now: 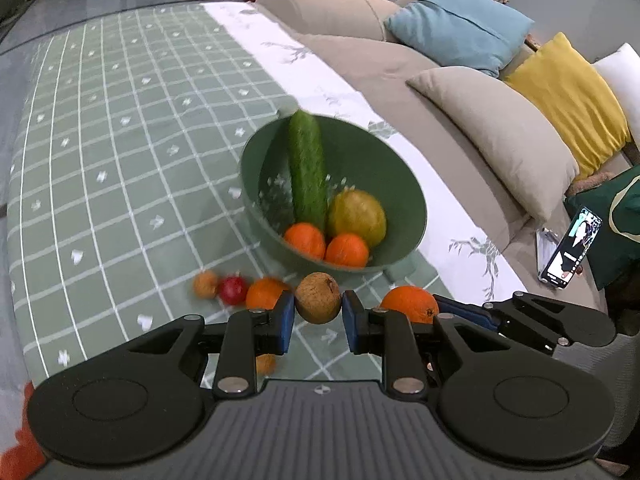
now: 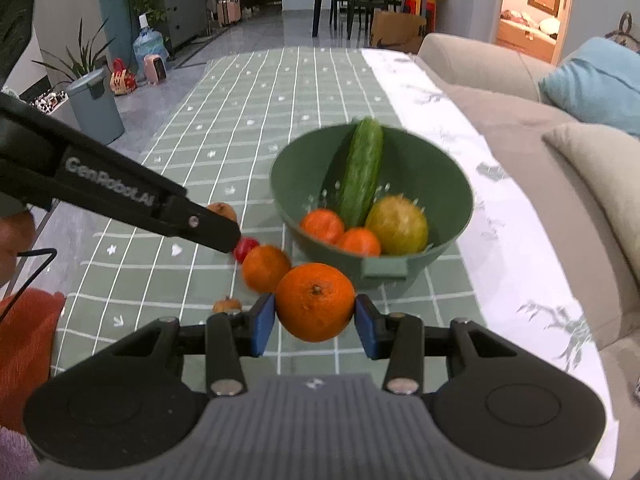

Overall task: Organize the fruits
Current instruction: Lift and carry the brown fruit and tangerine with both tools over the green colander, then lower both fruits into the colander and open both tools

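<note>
A green bowl (image 1: 404, 196) (image 2: 456, 216) on the checked tablecloth holds a cucumber (image 1: 306, 172), a yellow-green fruit (image 1: 357, 218) and two small oranges (image 1: 306, 240). My left gripper (image 1: 318, 312) is shut on a brown kiwi (image 1: 318, 298) just in front of the bowl. My right gripper (image 2: 315, 316) is shut on a large orange (image 2: 315, 302) near the bowl's front rim; it also shows in the left wrist view (image 1: 410, 304). Loose on the cloth lie another orange (image 1: 264, 292) (image 2: 266, 268), a red fruit (image 1: 232, 290) and small brown fruits (image 1: 206, 284).
A beige sofa (image 1: 400, 64) with blue, yellow and beige cushions runs along the table's right side. A phone (image 1: 570, 248) stands on it. The left gripper's arm (image 2: 120, 196) crosses the right wrist view. A small brown fruit (image 2: 227, 305) lies near the front.
</note>
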The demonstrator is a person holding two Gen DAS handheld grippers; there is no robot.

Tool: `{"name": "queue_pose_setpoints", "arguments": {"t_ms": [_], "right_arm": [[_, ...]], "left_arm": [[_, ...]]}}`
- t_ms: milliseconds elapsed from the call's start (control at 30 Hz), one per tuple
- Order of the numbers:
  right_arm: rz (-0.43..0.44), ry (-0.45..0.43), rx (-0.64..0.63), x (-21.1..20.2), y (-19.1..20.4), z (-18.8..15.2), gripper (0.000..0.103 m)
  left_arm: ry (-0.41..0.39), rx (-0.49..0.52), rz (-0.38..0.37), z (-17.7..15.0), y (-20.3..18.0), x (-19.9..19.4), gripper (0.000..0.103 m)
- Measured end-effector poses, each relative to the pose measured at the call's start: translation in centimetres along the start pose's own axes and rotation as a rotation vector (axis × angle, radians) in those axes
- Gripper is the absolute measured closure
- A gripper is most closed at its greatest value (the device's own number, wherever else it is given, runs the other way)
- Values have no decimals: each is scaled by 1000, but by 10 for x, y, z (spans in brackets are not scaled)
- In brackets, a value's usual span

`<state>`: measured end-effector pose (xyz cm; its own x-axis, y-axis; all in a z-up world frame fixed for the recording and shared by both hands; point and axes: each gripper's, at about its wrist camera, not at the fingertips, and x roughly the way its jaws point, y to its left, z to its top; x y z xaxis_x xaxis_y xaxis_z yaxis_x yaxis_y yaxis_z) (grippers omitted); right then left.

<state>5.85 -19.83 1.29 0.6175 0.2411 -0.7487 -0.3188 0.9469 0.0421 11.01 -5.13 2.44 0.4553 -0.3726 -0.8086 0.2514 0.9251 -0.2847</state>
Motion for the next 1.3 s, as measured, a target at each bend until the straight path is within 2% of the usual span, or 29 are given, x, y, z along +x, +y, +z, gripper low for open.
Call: {"name": "queue_pose_setpoints", "arguments": {"t_ms": [367, 567, 833, 1000, 1300], "right_arm": [[-41, -31, -56, 10, -25, 41, 63], [-54, 0, -83, 36, -43, 64, 63], [-87, 36, -121, 75, -62, 88, 63], [-91, 62, -124, 104, -69, 102, 63], [-95, 106, -128, 138, -71, 98, 63]], "left_arm": [[14, 85, 36, 45, -16, 26, 75], [72, 101, 61, 65, -14, 56, 75], [150, 91, 113, 80, -1, 92, 75], [181, 126, 145, 83, 0, 108, 75], [220, 179, 183, 85, 4, 132, 75]]}}
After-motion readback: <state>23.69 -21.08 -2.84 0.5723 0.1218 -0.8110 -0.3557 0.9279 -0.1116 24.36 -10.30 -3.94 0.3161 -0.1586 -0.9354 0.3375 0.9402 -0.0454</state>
